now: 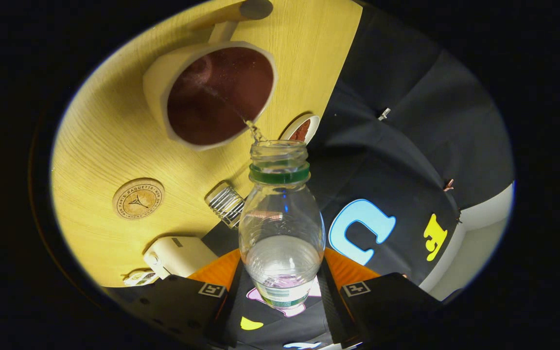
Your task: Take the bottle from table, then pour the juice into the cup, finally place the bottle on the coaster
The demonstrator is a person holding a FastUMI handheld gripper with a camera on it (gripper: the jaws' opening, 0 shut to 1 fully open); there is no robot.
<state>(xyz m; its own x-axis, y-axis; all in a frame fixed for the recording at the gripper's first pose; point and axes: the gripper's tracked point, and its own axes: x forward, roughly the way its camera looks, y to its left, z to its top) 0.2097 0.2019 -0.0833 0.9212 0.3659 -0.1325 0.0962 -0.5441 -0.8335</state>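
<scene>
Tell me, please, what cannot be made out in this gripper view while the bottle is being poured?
- Jaw contact on the bottle: its base hides where they press.
- How full the cup is: its dark inside hides any level.
- Small bowl: partly behind the bottle's neck.
- Ribbed glass: cut off by the bottle.
- Coaster: print too small to read.

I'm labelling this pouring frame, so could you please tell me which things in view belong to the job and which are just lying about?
Belongs to the job:
- clear plastic bottle, clamped in the jaws, tipped and pouring
- white cup
- round cork coaster

Just lying about:
- small ribbed glass jar
- white boxy device
- small white dish beyond the bottle's mouth
</scene>
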